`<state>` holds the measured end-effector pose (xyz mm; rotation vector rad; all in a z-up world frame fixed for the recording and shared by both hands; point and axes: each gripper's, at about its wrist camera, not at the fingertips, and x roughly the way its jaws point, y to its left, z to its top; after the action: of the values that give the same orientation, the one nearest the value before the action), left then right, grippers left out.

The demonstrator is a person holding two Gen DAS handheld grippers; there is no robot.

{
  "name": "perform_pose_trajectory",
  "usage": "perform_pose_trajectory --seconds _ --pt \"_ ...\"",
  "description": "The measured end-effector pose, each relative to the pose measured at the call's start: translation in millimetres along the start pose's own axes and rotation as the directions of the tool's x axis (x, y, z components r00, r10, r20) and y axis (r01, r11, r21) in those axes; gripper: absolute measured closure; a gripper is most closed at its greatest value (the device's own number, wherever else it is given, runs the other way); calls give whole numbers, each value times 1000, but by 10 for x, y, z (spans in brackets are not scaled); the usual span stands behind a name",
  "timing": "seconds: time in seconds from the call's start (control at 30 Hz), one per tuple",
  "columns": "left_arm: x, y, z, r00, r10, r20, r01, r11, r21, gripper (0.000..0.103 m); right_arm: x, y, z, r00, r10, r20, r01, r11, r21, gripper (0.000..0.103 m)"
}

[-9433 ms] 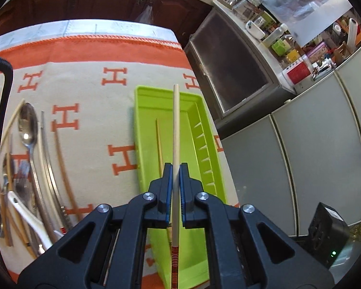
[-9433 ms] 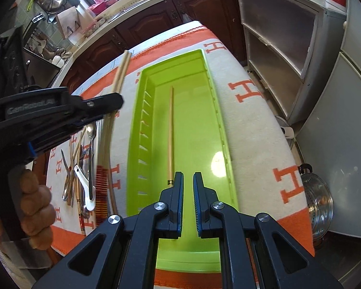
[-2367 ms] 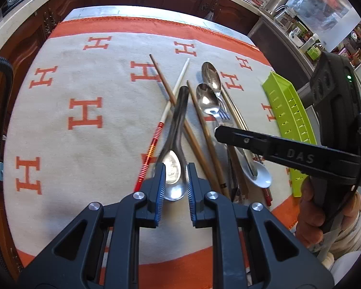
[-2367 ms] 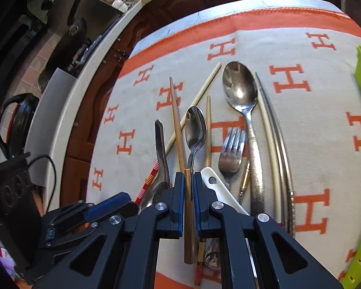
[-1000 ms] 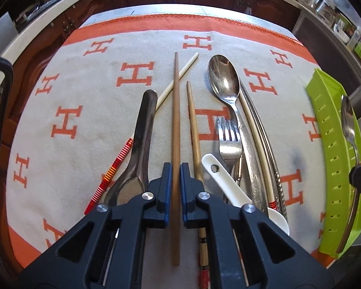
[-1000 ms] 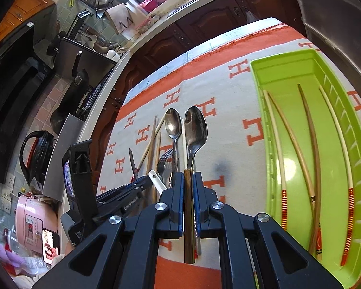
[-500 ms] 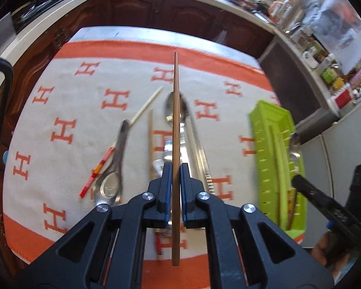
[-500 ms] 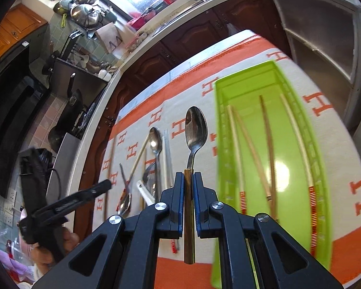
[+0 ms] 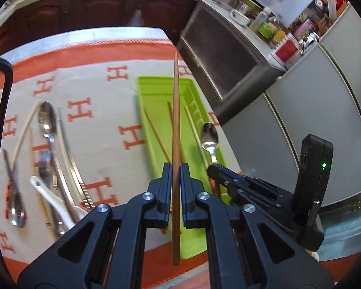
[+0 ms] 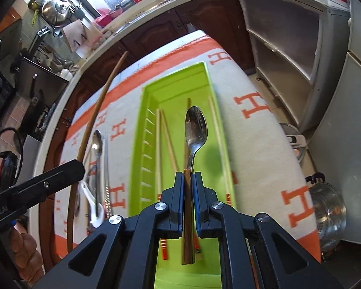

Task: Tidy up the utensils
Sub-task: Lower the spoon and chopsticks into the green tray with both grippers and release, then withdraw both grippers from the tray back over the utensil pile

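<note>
My left gripper (image 9: pixel 175 178) is shut on a brown wooden chopstick (image 9: pixel 176 130) and holds it in the air over the lime green tray (image 9: pixel 154 89). My right gripper (image 10: pixel 187 187) is shut on a metal spoon with a wooden handle (image 10: pixel 195 130), lifted above the same tray (image 10: pixel 178 86). Several chopsticks (image 10: pixel 167 139) lie lengthwise inside the tray. In the left wrist view the right gripper (image 9: pixel 219 171) and its spoon (image 9: pixel 209 137) hang over the tray's right side. In the right wrist view the left gripper (image 10: pixel 67 171) with its chopstick (image 10: pixel 96 118) is at the left.
More cutlery lies on the cloth left of the tray: a big spoon (image 9: pixel 47 122), a fork (image 9: pixel 44 166), a white ladle-spoon (image 9: pixel 48 197), metal chopsticks (image 9: pixel 69 159) and a dark-handled spoon (image 9: pixel 13 192). The orange-and-cream cloth (image 9: pixel 96 125) covers the table. Cabinets (image 9: pixel 228 62) stand to the right, a steel pot (image 10: pixel 329 212) on the floor.
Both grippers have swung over to the green tray. The left one lifted its chopstick off the cloth and carried it right; the spoon in the right gripper now hangs over the tray.
</note>
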<state>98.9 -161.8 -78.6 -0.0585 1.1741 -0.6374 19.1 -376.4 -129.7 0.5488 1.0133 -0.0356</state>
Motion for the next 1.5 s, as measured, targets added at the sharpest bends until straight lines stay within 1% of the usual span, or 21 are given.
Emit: perform_pose_trajectory --seconds 0.13,0.27,0.4,0.47,0.53,0.57,0.67,0.73,0.8,0.93,1.1,1.2,1.3,1.5 --pt "308 -120 -28 998 -27 -54 27 1000 -12 99 98 -105 -34 999 -17 -29 17 1000 4 96" --pt "584 -177 -70 996 -35 -87 33 999 -26 99 203 -179 -40 997 14 -73 -12 999 34 94" --pt "753 -167 -118 993 -31 -112 28 999 -25 98 204 -195 -56 997 44 -70 -41 998 40 84" --pt "761 -157 -128 994 -25 -107 22 999 -23 98 171 -164 -77 997 35 -65 -33 999 27 81" --pt "735 -148 -131 994 -17 -106 15 1000 -14 98 114 -135 -113 998 36 -57 -35 999 21 76" --pt "699 -137 -142 994 -17 -105 15 1000 -11 98 81 -118 -131 998 37 -55 -36 999 20 75" --pt "575 -94 -181 995 -14 -97 12 1000 -16 91 -9 -54 -184 999 31 -44 -30 999 11 67" --pt "491 -44 -208 995 -16 -96 13 999 -30 76 -78 -18 -229 999 22 -30 -21 1000 4 66" --pt "393 16 -242 996 -19 -87 14 999 -49 69 -137 4 -250 999 28 -21 -28 1000 7 65" --pt "182 101 -303 999 1 -54 -3 999 -39 69 -259 72 -290 999 32 -4 -32 999 2 65" --pt "-193 230 -392 998 51 22 -50 999 -17 69 -398 222 -355 999 41 10 -41 999 -35 65" --pt "-442 361 -456 994 86 74 -85 996 -15 69 -441 351 -393 999 52 6 -52 997 -59 65" --pt "-666 533 -533 988 108 110 -105 994 -37 69 -459 494 -420 998 64 -4 -64 994 -87 65" --pt "-1078 875 -692 971 166 169 -155 985 -76 69 -465 806 -459 995 93 -30 -97 984 -148 65"
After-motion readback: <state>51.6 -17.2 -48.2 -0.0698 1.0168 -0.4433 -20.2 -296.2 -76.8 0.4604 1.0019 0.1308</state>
